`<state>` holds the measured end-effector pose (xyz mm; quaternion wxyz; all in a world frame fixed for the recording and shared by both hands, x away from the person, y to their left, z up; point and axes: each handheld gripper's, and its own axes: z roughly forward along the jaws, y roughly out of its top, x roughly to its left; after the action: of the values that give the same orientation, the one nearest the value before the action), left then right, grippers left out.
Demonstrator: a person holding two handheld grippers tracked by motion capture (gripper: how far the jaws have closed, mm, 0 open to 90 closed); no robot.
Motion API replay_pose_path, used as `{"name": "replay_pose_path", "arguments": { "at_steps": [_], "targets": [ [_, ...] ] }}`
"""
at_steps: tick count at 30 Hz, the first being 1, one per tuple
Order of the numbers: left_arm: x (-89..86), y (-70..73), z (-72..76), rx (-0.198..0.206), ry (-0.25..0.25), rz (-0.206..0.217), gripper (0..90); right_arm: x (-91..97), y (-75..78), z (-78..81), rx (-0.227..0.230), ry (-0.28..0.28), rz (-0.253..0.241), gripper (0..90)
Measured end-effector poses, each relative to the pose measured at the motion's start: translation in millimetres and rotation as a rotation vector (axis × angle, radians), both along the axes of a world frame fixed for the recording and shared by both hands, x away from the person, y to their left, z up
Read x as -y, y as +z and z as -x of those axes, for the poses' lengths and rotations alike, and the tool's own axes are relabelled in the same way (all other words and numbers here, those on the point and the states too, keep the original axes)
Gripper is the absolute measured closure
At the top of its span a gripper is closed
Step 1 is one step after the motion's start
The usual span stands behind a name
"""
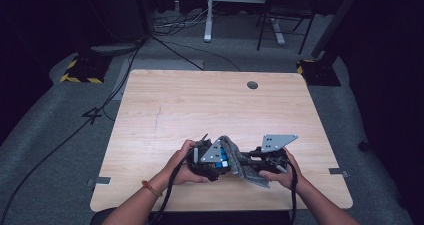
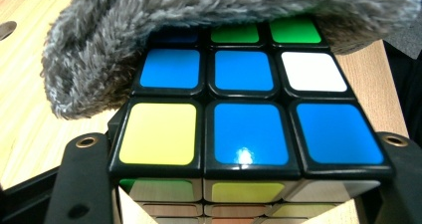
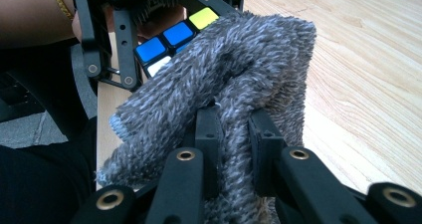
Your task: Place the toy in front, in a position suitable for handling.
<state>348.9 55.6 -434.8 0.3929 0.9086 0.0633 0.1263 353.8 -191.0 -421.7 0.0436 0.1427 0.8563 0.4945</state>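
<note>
I see the puzzle cube (image 2: 249, 134) black-framed, its top face showing blue stickers, yellow at 7 o'clock, white at 2 o'clock, green along 12 o'clock. The fuzzy cloth (image 3: 224, 79) is mottled grey; the counter (image 1: 200, 105) is pale wood-grain.

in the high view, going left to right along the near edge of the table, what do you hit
left hand → left gripper holding the puzzle cube → grey fuzzy cloth → right gripper pinching the cloth → right hand
</note>
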Motion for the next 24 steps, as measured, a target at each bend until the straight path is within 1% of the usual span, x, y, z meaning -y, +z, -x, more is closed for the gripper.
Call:
{"name": "replay_pose_path", "arguments": {
  "at_steps": [2, 3, 5, 7, 8, 10, 13, 14, 16, 17, 18, 20, 21, 22, 24],
  "targets": [
    [0.5, -0.6, 0.1, 0.007, 0.004, -0.008, 32.6, -0.3, 0.3, 0.1, 0.009, -0.003, 0.012, 78.6],
    [0.3, -0.7, 0.3, 0.010, 0.006, -0.004, 32.9, -0.6, -0.1, -0.1, 0.013, -0.005, 0.018, 78.6],
    [-0.2, 0.0, 0.8, 0.011, 0.004, 0.004, 33.1, -1.1, -2.1, -1.7, 0.030, -0.018, 0.047, 78.5],
    [-0.4, 0.7, 1.1, 0.012, 0.006, 0.012, 33.1, -0.1, -4.0, -4.0, 0.015, -0.020, 0.041, 78.5],
    [-0.2, 0.7, 1.1, 0.012, 0.007, 0.010, 33.0, 0.4, -4.7, -4.6, 0.015, -0.024, 0.049, 78.4],
    [0.3, -0.3, 0.6, 0.002, 0.011, 0.018, 33.0, 1.0, -5.9, -6.0, 0.010, -0.026, 0.050, 78.4],
    [2.7, -1.0, 1.0, 0.014, 0.023, -0.006, 32.8, 1.7, -6.3, -6.2, -0.007, -0.013, 0.026, 78.6],
    [3.2, -1.3, 1.0, 0.018, 0.023, -0.013, 32.7, 1.0, -5.6, -4.9, -0.005, -0.011, 0.025, 78.6],
    [3.6, -2.0, 1.3, 0.016, 0.020, -0.032, 32.7, -0.2, -4.5, -2.5, 0.010, -0.011, 0.036, 78.7],
    [3.8, -2.1, 1.3, 0.020, 0.024, -0.040, 32.7, -0.4, -4.4, -1.7, 0.004, -0.009, 0.030, 78.8],
    [4.4, -3.2, 0.7, 0.014, 0.033, -0.054, 32.7, -0.6, -4.5, -1.3, 0.003, -0.010, 0.030, 78.9],
    [4.8, -5.5, -1.5, -0.003, 0.040, -0.067, 32.7, -0.9, -4.0, -0.7, -0.002, -0.004, 0.023, 79.0],
    [4.9, -6.9, -2.1, -0.006, 0.039, -0.067, 32.7, -1.1, -3.7, -0.5, -0.006, 0.000, 0.015, 79.1],
    [5.1, -7.6, -2.3, -0.008, 0.030, -0.068, 32.8, -1.9, -3.5, 0.2, -0.004, 0.003, 0.017, 79.1],
    [5.5, -7.9, -2.2, -0.011, 0.028, -0.067, 32.8, -3.5, -3.8, 2.2, -0.003, 0.009, 0.017, 79.2]
  ]
}}
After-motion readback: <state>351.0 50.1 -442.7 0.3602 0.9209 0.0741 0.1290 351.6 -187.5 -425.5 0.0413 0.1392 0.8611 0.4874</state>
